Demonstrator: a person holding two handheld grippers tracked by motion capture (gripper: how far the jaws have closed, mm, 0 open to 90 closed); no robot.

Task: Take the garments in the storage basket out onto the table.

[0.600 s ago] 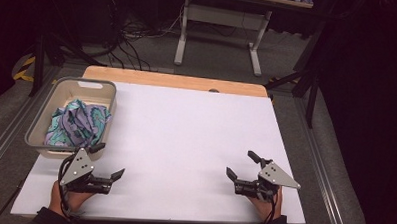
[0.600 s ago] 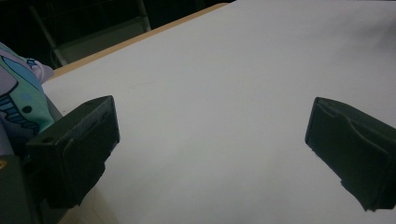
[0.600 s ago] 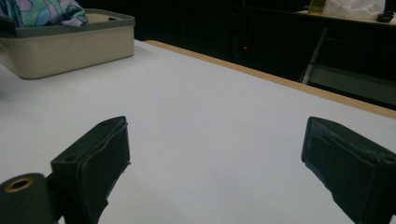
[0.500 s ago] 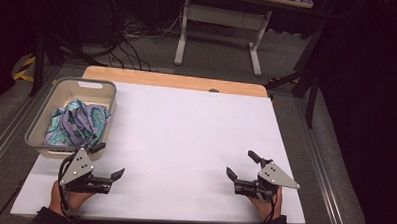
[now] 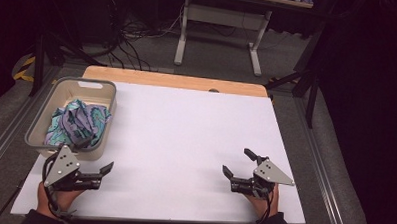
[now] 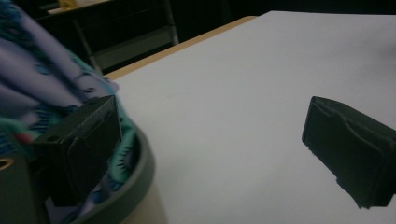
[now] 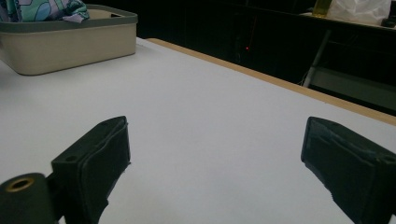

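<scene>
A crumpled blue-green cloth (image 5: pixel 78 123) lies in the grey-rimmed tub (image 5: pixel 90 84) at the bench's (image 5: pixel 185 136) near left. The left gripper (image 5: pixel 96 156) sits just beside the tub's near corner, jaws wide, one over the rim against the cloth. The right gripper (image 5: pixel 238 162) rests well apart at the near right, jaws wide and empty.

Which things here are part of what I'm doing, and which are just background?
In play:
patterned cloth
grey bin holding it
left hand-held gripper, jaws open beside the bin
right hand-held gripper, open

Background:
white table cover
desk frame
floor cables
</scene>
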